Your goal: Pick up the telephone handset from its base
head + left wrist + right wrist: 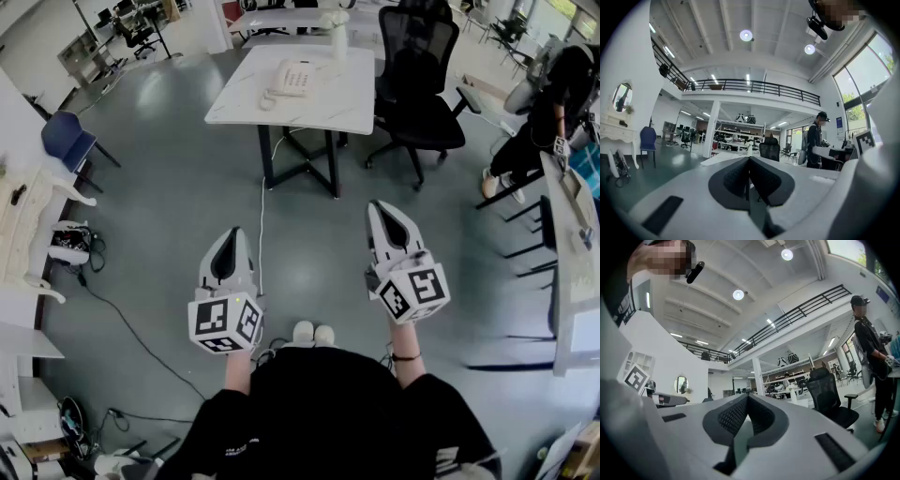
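Note:
A cream telephone (292, 79) with its handset (273, 93) lying on the base sits on a white table (347, 103) far ahead in the head view. My left gripper (231, 234) and right gripper (382, 206) hang side by side over the grey floor, well short of the table. Both point forward and level, their jaws shut with nothing between them. In the left gripper view the left gripper (749, 158) has its dark pads meeting; the right gripper (747, 396) looks the same in the right gripper view. The telephone is too small to make out in either gripper view.
A black office chair (419, 84) stands at the table's right side. A cable (262, 225) runs from the table across the floor toward my feet. A blue chair (67, 139) and white desks line the left; a person (548, 103) sits at a desk on the right.

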Tool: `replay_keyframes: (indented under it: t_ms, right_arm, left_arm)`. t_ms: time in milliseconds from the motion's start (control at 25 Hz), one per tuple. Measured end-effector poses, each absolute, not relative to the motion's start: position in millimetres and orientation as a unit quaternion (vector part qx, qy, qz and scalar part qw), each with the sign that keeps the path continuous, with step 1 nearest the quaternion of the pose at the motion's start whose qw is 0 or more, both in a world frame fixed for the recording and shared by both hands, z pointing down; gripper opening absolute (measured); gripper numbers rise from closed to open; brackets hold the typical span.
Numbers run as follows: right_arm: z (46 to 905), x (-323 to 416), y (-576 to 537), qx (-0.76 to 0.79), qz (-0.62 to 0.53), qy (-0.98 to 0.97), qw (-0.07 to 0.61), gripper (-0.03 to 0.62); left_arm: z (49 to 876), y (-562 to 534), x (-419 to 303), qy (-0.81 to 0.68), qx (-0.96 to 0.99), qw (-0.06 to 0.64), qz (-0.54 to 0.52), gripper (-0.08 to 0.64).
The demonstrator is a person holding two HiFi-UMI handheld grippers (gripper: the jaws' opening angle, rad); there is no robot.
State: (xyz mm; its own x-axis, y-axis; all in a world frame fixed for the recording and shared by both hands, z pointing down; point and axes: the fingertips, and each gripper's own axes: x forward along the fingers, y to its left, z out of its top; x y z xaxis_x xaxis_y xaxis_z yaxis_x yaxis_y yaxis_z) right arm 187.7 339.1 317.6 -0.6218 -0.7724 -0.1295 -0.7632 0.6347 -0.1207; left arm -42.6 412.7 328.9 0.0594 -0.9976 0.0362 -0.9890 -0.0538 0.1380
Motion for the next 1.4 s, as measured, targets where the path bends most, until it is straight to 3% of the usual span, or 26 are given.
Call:
replay_keyframes:
  t_ms: [1400]
  right_arm:
    - [347.2,178.0,269.5,-0.403,-0.080,0.908,0.085,-0.009]
  left_arm:
    - [348.5,351.0,-37.5,-0.687,0.718,0.100,-0.038,0.000]
